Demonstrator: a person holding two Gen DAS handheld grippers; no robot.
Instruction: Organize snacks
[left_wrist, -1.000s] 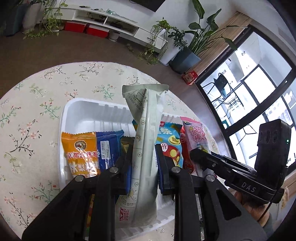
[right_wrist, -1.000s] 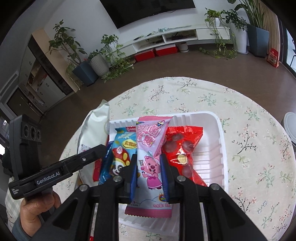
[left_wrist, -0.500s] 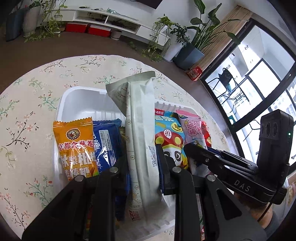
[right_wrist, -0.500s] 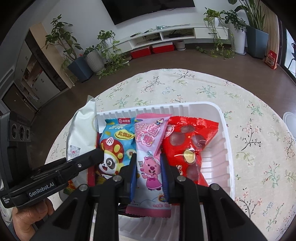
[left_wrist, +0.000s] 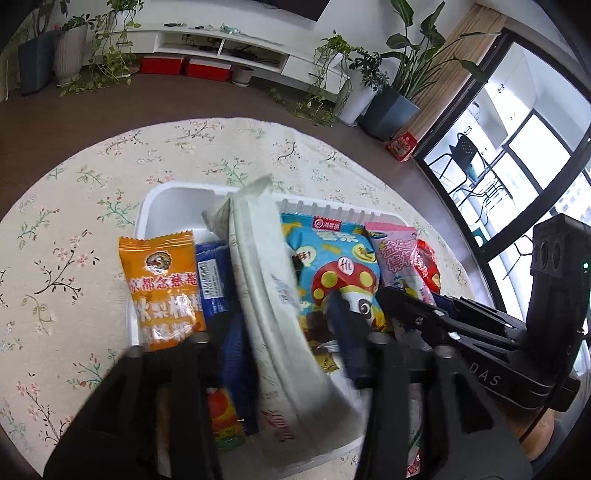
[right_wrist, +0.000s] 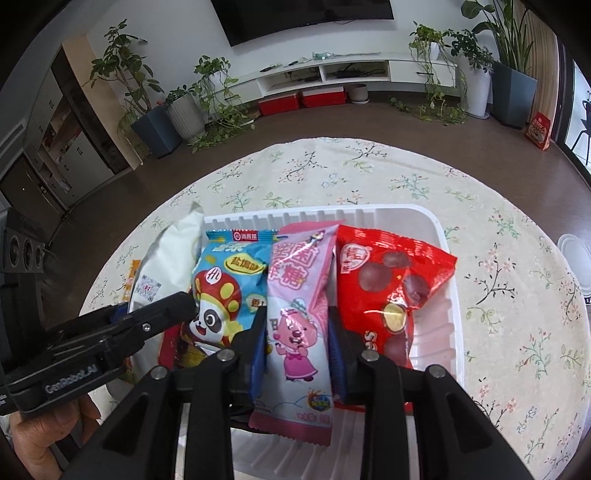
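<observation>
A white plastic tray (left_wrist: 177, 195) on the round table holds a row of snack packets. My left gripper (left_wrist: 284, 321) is over its near side. Its jaws are opening, and a long white packet (left_wrist: 266, 280) lies between them, free of the pads. To its left lie an orange packet (left_wrist: 162, 288) and a dark blue one (left_wrist: 214, 284). My right gripper (right_wrist: 297, 332) straddles a pink packet (right_wrist: 295, 295) resting in the tray (right_wrist: 406, 212). Its jaws are opening too, barely clear of the packet. A blue panda packet (right_wrist: 229, 280) and a red chocolate packet (right_wrist: 388, 280) flank the pink one.
The table wears a floral cloth (left_wrist: 74, 258) with bare room around the tray. A small white round object (right_wrist: 574, 254) sits at the table's right edge. A person's hand (right_wrist: 44, 435) holds the left gripper. Potted plants and a low TV cabinet stand beyond.
The white packet has tipped from upright down into the tray, and the left jaws have spread away from it. The right jaws have widened slightly around the pink packet.
</observation>
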